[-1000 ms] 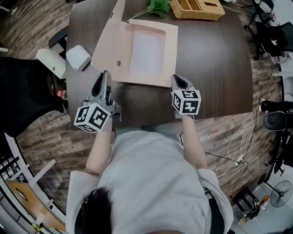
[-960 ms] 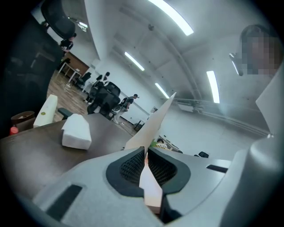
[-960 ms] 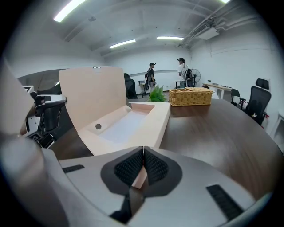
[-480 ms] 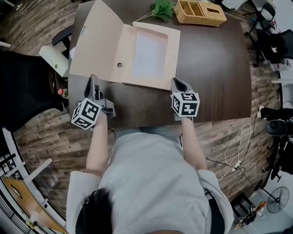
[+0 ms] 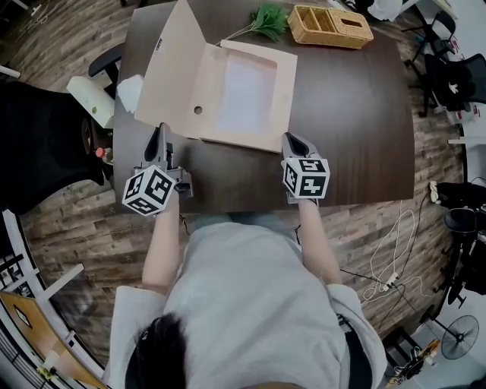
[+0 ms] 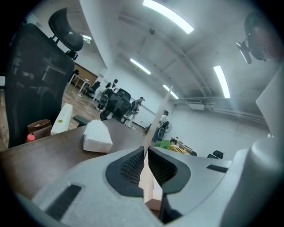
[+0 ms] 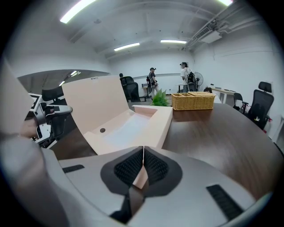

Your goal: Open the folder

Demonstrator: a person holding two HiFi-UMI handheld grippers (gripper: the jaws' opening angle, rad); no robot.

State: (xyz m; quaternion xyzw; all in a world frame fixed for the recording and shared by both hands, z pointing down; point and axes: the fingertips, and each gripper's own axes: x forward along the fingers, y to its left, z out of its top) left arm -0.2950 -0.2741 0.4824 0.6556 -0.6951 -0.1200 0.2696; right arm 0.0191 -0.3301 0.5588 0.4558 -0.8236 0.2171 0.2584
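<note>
A pale pink box folder (image 5: 243, 95) lies open on the dark table (image 5: 357, 114), and its lid (image 5: 171, 72) stands up and leans to the left. My left gripper (image 5: 160, 131) grips the lid's near edge. In the left gripper view that edge (image 6: 156, 122) is a thin strip between the pads of the left gripper (image 6: 145, 153); the jaws have just been closing on it. My right gripper (image 5: 288, 138) is shut on the folder's near right corner. The right gripper view shows that pink corner pinched in the right gripper (image 7: 143, 153), with the tray (image 7: 128, 128) beyond.
A wicker basket (image 5: 328, 25) and a green plant (image 5: 266, 17) sit at the table's far side. A white box (image 5: 130, 91) lies left of the lid, near the table's left edge. A black office chair (image 5: 38, 144) stands on the left. People stand far off.
The lid has swung from nearly upright to further open on the left, and my left gripper has moved left along with it. The right gripper has stayed put.
</note>
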